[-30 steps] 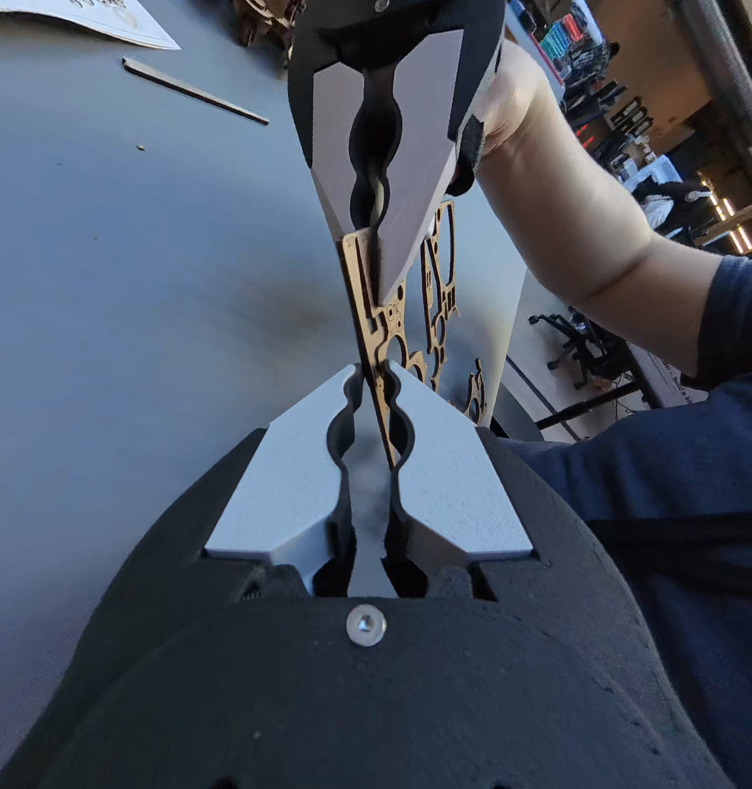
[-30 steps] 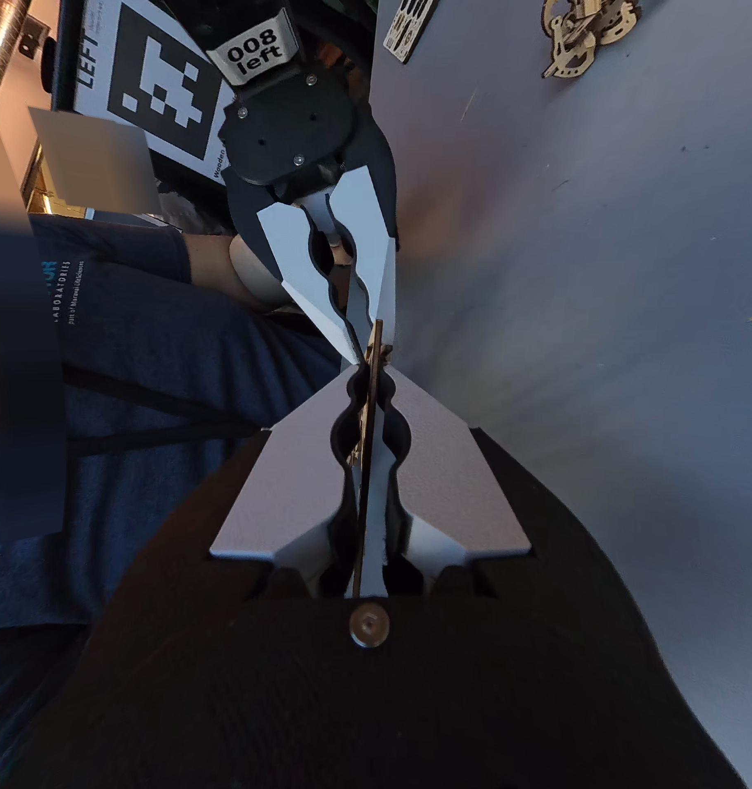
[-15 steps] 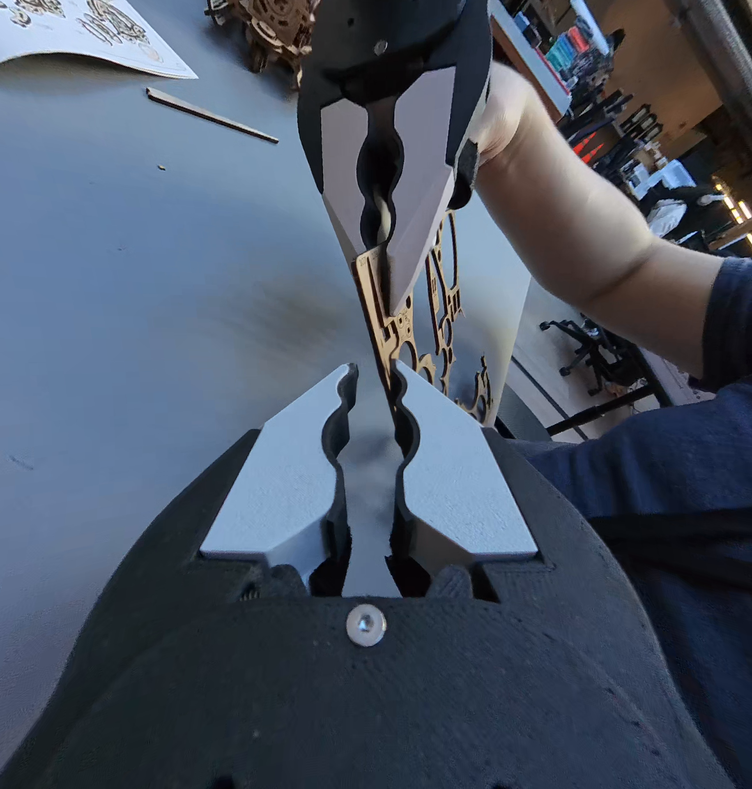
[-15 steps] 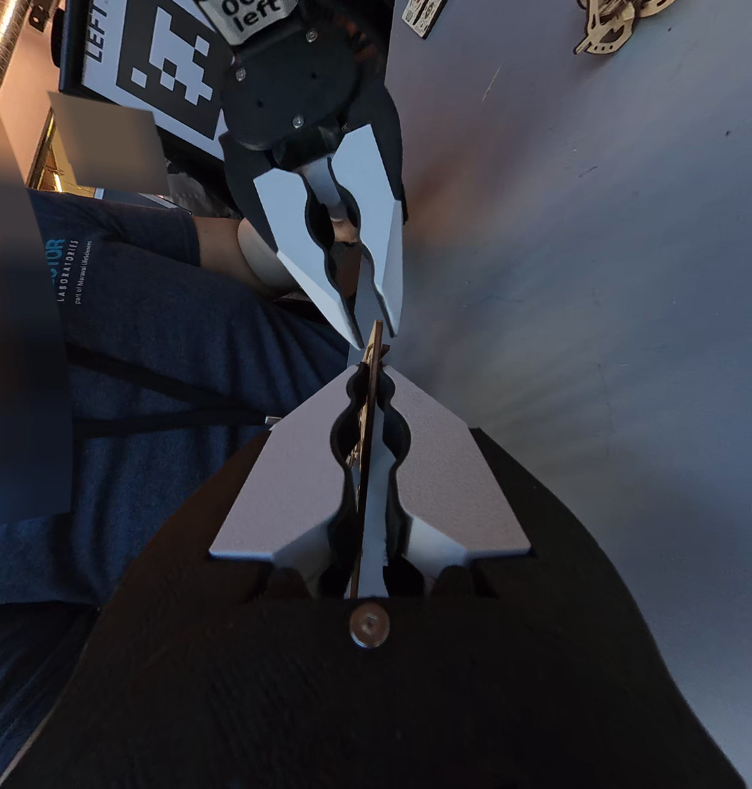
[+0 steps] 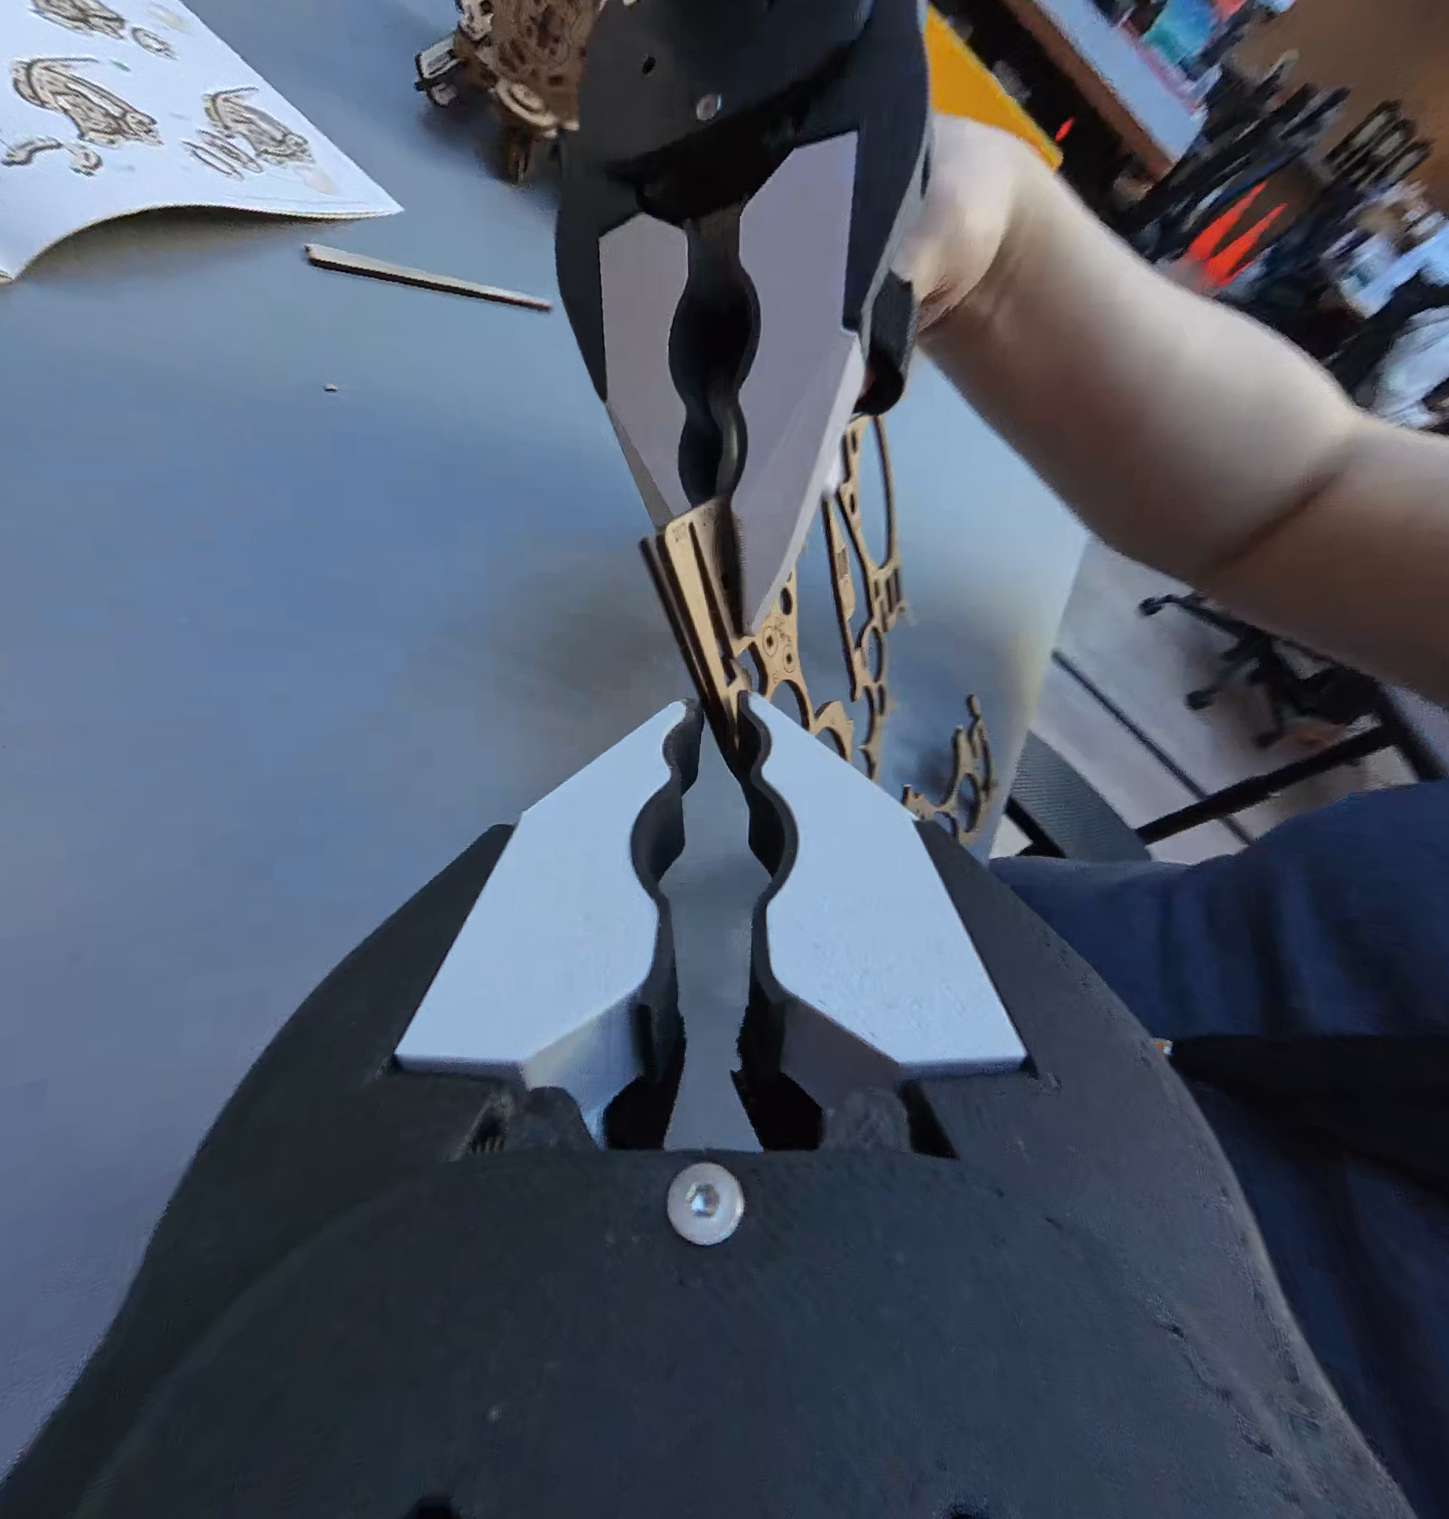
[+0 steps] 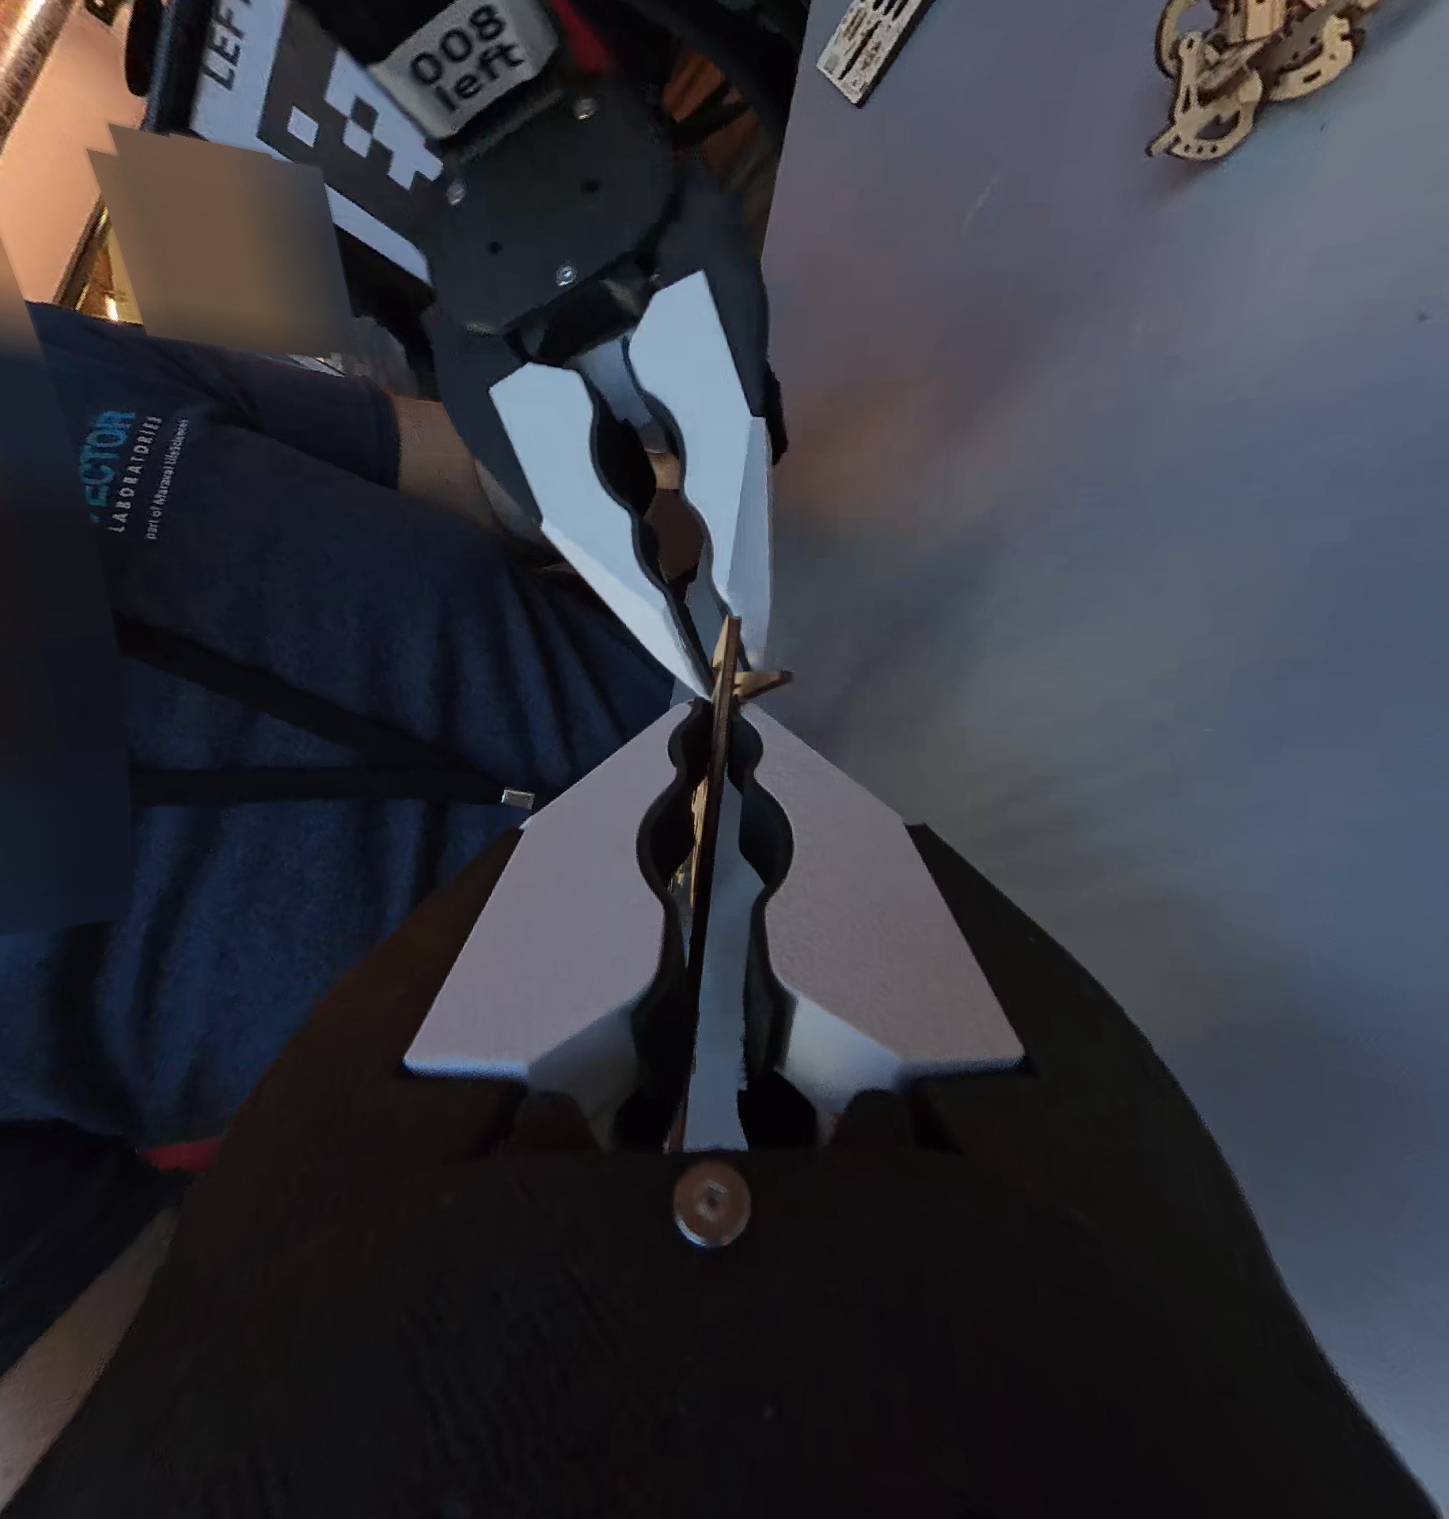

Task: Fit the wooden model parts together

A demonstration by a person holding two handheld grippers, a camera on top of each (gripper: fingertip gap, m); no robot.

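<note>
A thin brown wooden sheet of cut-out model parts (image 5: 787,649) is held upright above the grey table (image 5: 211,575), between both grippers. My right gripper (image 6: 717,711) is shut on it, and the sheet shows edge-on between its fingers (image 6: 708,822). In the left wrist view the right gripper (image 5: 717,551) comes down from the top onto the sheet's upper corner. My left gripper (image 5: 721,711) faces it, its tips closed on the sheet's lower edge. From the right wrist view the left gripper (image 6: 733,670) meets mine tip to tip, and a small wooden tab (image 6: 766,678) sticks out sideways.
An open instruction booklet (image 5: 129,148) lies at the far left, with a thin wooden stick (image 5: 425,279) beside it. A part-built wooden model (image 6: 1230,82) and a small wooden plate (image 6: 869,41) lie on the table. A person's arm (image 5: 1156,427) and dark-blue torso are on the right.
My left gripper has drawn back along the sheet: the sheet reached deep between its fingers, now only the tips are on its edge. The right gripper kept its hold.
</note>
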